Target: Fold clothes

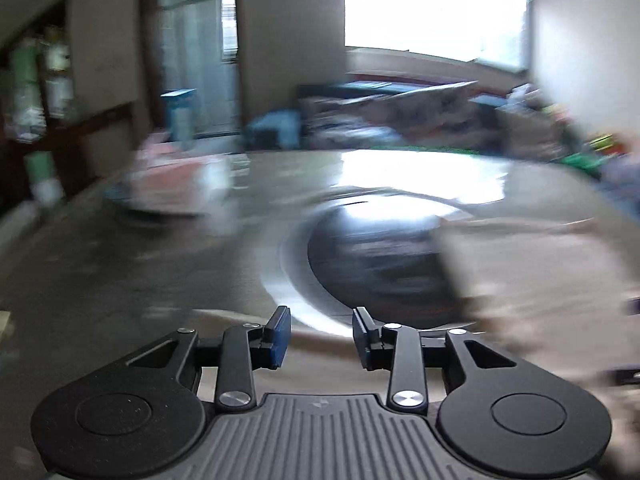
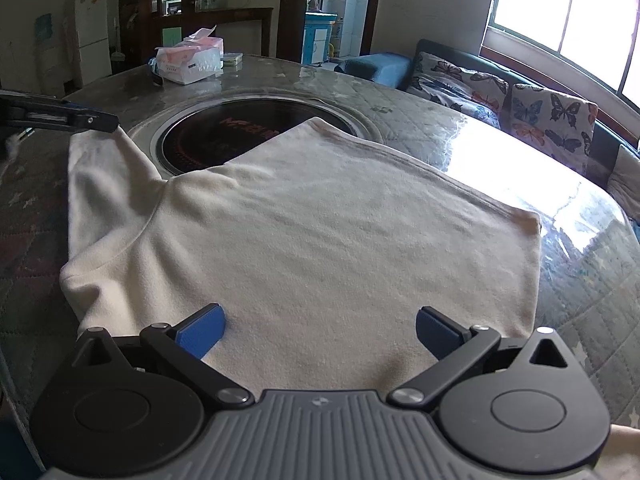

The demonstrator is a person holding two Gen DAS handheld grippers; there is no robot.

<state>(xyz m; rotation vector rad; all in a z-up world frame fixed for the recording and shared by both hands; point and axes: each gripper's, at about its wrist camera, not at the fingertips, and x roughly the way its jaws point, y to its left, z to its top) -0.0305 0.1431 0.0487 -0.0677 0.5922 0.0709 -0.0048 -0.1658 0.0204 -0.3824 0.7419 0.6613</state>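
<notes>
A cream long-sleeved garment (image 2: 304,232) lies spread flat on the round glass-topped table (image 2: 520,160), partly over the dark round cooktop (image 2: 240,136). One sleeve (image 2: 100,168) is folded along the left side. My right gripper (image 2: 320,332) is open, hovering just above the garment's near edge, empty. My left gripper (image 2: 100,122) shows at the far left of the right wrist view, its tip at the sleeve end; whether it touches is unclear. The left wrist view is blurred: my left gripper (image 1: 321,336) has its jaws partly apart with nothing between them, and the cream fabric (image 1: 520,264) is at right.
A tissue box (image 2: 190,60) and a small tin (image 2: 232,58) stand at the table's far side. A sofa with butterfly cushions (image 2: 540,108) runs under the window at right. A blue stool (image 2: 376,66) sits beyond the table.
</notes>
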